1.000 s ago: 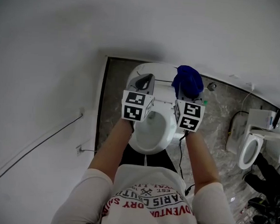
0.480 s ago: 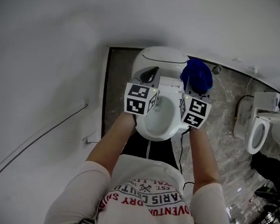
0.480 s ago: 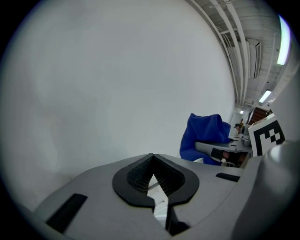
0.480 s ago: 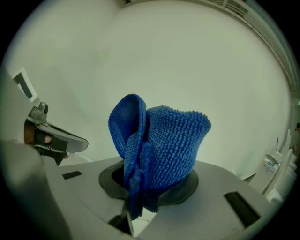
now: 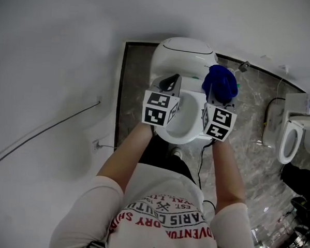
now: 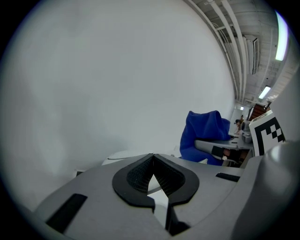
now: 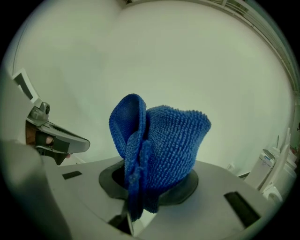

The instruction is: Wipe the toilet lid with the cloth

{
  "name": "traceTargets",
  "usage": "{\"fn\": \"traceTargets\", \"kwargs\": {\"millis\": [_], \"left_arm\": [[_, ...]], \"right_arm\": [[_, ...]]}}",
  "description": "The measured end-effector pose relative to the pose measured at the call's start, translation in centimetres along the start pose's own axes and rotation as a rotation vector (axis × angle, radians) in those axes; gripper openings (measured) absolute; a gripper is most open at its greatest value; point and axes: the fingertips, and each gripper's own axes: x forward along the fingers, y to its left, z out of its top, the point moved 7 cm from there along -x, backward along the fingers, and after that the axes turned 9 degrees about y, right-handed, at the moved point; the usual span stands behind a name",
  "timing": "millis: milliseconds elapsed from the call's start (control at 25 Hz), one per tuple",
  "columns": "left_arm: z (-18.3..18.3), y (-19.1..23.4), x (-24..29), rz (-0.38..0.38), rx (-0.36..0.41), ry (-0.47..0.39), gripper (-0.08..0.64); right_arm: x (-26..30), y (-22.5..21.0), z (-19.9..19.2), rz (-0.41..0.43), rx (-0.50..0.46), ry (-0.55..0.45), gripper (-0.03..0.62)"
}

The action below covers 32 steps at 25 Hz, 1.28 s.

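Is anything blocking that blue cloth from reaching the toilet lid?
Nothing visible does. The blue cloth, clamped in the right tool, sits beside the white lid; the left tool is off to the other side.

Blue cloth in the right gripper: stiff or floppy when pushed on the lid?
Likely floppy: the cloth stands bunched in folds above the right gripper, shaped only by the clamp. Probably light: it rides upright without sagging far. The looped, nubby weave suggests it grips rather than slips.
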Motion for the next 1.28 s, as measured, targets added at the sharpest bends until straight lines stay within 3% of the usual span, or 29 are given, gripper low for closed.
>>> {"fn": "traceTargets", "kwargs": {"millis": [200, 800, 1280], "left_arm": [[-3.8, -2.1, -1.8, 0.013, -0.099, -0.016, 0.006], [-17.9, -6.6, -5.2, 0.095, -0.155, 0.085, 0.006], [-27.5, -7.7, -4.3, 0.139, -0.222, 0.161, 0.006]], "right_arm": [[-2.5, 1.0, -3.5, 0.056, -0.026, 0.028, 0.094], [-8.2, 3.9, -16.1, 0.157, -0.036, 0.121, 0.094], [-8.6, 5.2, -24.2, 0.245, -0.019, 0.199, 0.094]]}}
